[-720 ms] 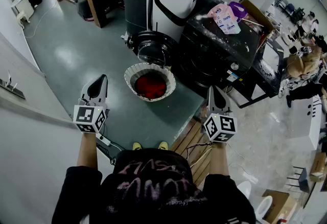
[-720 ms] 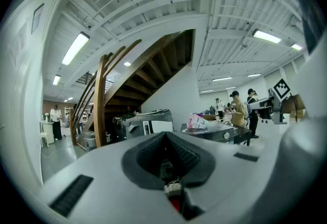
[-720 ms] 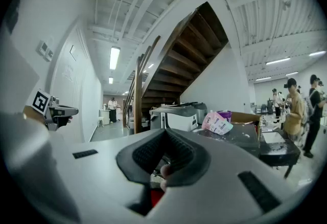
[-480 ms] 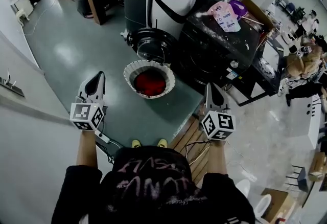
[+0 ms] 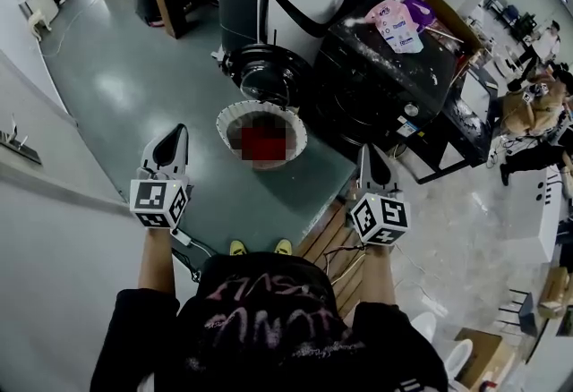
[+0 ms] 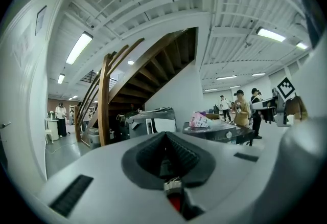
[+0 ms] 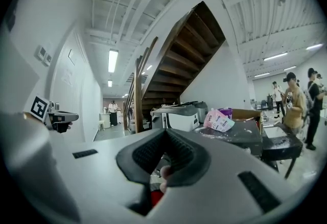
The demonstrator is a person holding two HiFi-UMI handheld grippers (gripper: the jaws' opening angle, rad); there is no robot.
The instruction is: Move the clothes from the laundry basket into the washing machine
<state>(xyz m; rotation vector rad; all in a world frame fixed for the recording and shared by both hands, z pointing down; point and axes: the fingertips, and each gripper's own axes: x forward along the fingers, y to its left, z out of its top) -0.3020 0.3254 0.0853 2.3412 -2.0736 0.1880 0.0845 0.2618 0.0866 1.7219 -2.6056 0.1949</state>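
Clothes point(image 5: 262, 144), a blurred red heap, sit in the basket point(image 5: 226, 129) on the floor, beyond and between the claws, just near the washer point(image 5: 385, 81). Left claw point(image 5: 175, 134) and right claw point(image 5: 367, 154) are both closed tight, empty and level. Best to open one, dip straight down and pinch a top fold. The heap shows no clear long axis; the basket mouth faces up

A round white laundry basket point(image 5: 235, 120) stands upright on the green floor, holding a heap of red clothes point(image 5: 262, 145) (blurred in the head view), just beside the black front-loading washing machine point(image 5: 363, 108), whose round door point(image 5: 261, 77) hangs open right behind the basket.
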